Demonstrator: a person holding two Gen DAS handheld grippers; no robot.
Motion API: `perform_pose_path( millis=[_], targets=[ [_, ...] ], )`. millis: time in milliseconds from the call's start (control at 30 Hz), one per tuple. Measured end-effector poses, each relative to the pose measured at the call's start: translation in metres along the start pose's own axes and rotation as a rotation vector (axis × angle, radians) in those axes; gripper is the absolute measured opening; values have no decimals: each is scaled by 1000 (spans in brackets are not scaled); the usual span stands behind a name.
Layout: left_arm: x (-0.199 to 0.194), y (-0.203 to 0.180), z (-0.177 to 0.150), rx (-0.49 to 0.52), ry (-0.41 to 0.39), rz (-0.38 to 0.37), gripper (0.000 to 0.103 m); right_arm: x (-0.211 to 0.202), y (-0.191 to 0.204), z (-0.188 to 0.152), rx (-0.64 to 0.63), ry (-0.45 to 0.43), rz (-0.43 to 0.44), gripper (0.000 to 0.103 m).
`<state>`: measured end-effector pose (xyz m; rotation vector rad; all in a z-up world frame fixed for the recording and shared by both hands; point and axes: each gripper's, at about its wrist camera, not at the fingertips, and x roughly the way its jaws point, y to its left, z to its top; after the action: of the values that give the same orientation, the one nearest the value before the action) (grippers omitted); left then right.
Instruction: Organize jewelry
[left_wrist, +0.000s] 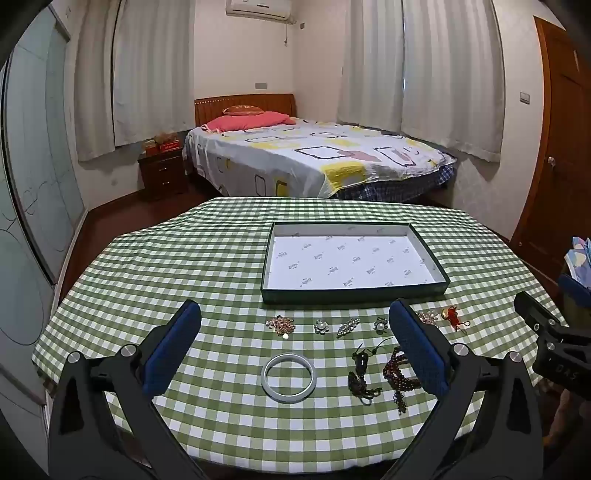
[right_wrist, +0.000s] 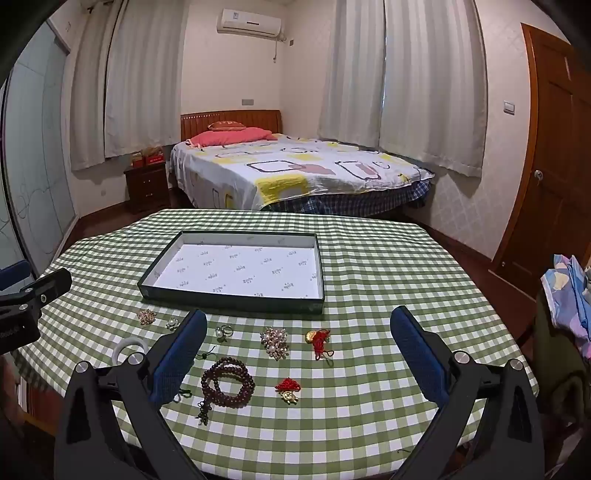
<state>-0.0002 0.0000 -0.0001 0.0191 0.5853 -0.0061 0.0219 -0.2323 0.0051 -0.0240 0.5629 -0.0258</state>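
We held our left gripper (left_wrist: 295, 345) and our right gripper (right_wrist: 299, 347) above the tabletop (left_wrist: 166, 266) with its green and white checked cloth. The fingers of both were wide open and had hold of nothing.

The flat dark green box with white paper inside (left_wrist: 354, 264) sat past the jewelry, and nothing was in it yet. So we think the job had not really started.

All the jewelry lay loose on the cloth, near the box but outside it. We saw a plain white round bangle (left_wrist: 289, 376), a string of dark brown wooden beads (right_wrist: 228, 381), a sparkly pearl brooch (right_wrist: 274, 341), a small pearl flower pin (left_wrist: 321, 326), and two red knot charms with gold coins (right_wrist: 319, 340) (right_wrist: 288, 390).

Every piece was left for us to pick up and put in the box.
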Motion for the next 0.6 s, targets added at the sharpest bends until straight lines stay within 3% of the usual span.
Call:
perform_pose_path(
  millis=[600],
  targets=[
    [-7, 3, 2, -11, 11, 4, 99, -1, 1, 2, -2, 0, 3, 97]
  ],
)
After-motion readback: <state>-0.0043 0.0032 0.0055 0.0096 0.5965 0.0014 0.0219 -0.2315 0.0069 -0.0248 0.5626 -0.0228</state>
